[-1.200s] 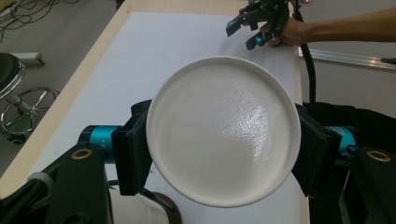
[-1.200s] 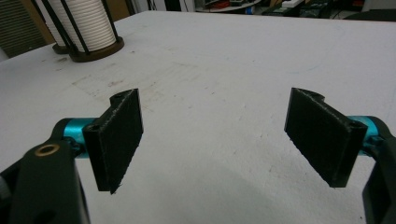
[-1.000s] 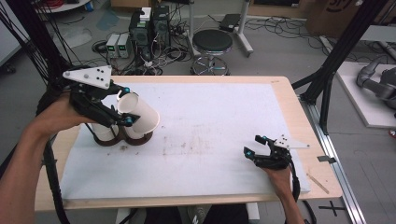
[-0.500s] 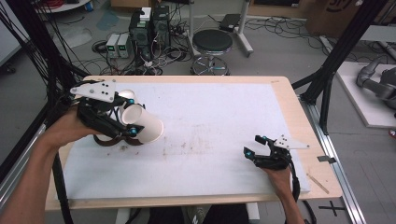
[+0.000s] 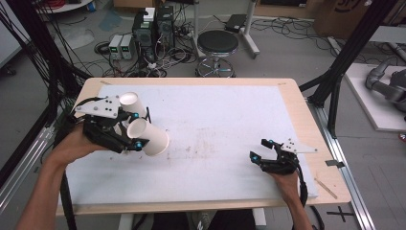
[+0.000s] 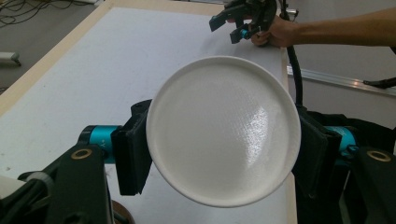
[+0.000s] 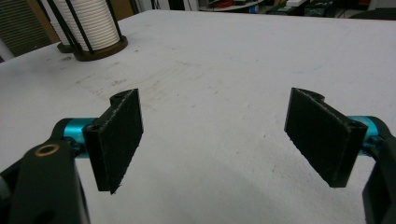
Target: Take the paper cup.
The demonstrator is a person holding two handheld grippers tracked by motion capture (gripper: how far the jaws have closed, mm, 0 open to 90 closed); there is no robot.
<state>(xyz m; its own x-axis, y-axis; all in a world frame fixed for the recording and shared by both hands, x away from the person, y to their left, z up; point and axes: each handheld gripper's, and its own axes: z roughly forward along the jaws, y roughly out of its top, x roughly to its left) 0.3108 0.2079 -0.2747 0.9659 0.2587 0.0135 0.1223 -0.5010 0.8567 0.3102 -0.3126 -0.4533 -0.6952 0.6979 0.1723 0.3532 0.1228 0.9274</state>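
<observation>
The left gripper holds a white paper cup by its sides, one black pad on each side. The cup lies tipped over in the grip, with its open mouth toward the middle of the counter and its round bottom facing the gripper. In the left gripper view the cup's round white bottom sits right between the two pads and is squeezed from both sides. The cup is up off the white counter top, over its left side. Just behind the left gripper stands a stack of white cups in a dark round holder. In the right gripper view that stack stands far back with thin black rods around it. The right gripper rests low near the right front part of the counter, well apart from the cup. Its jaws stand wide apart and hold nothing.
</observation>
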